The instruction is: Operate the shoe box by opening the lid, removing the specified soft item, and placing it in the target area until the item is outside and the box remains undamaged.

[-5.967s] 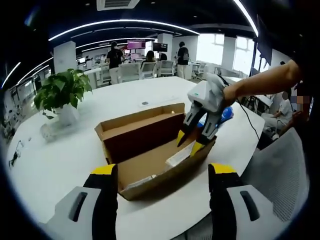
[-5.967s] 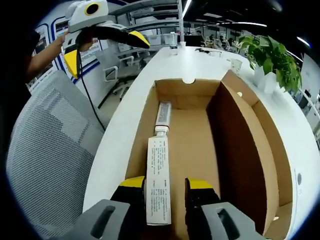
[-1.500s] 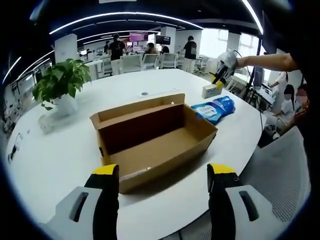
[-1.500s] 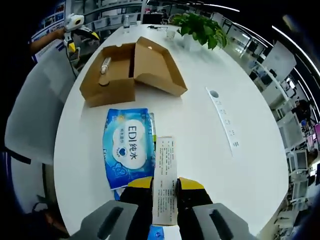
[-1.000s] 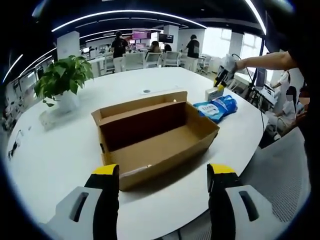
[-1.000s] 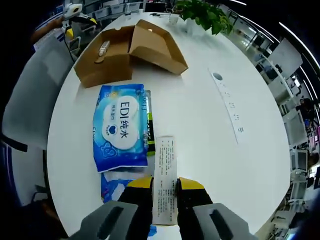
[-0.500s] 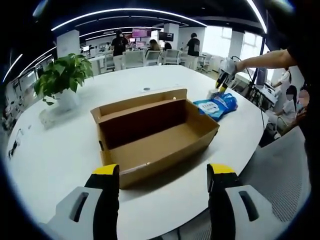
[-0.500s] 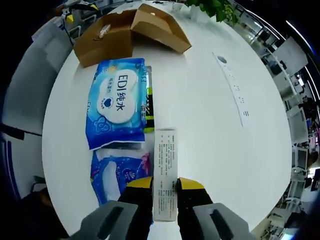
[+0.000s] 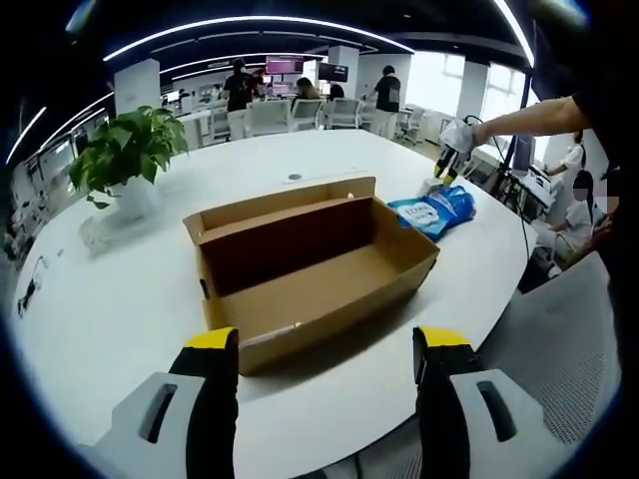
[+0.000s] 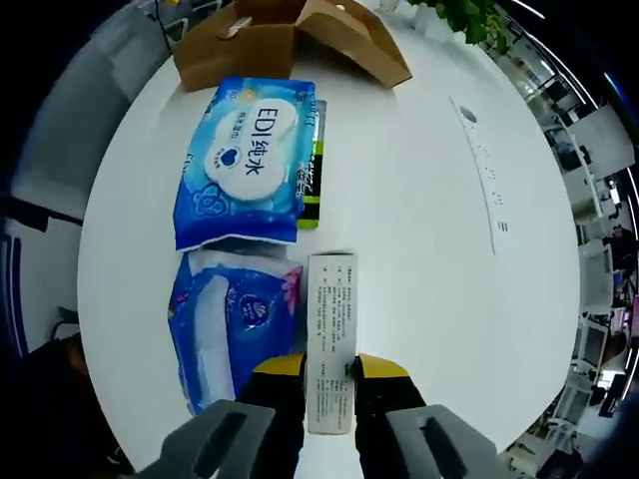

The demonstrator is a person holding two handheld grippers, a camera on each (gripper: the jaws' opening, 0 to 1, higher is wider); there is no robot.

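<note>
Right hand-held gripper (image 10: 329, 384) clamps the white carton (image 10: 331, 334) low over the counter (image 10: 419, 200), beside the blue wipes pack (image 10: 248, 158). Best set it flat, then release gently. Left hand-held gripper (image 9: 324, 384) gapes, empty, before the open shoe box (image 9: 310, 269).

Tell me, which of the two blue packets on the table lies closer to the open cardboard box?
The wipes pack printed with big white "EDI" lettering. It lies just short of the cardboard box; the other blue packet, with pink on it, lies nearer the right gripper.
</note>
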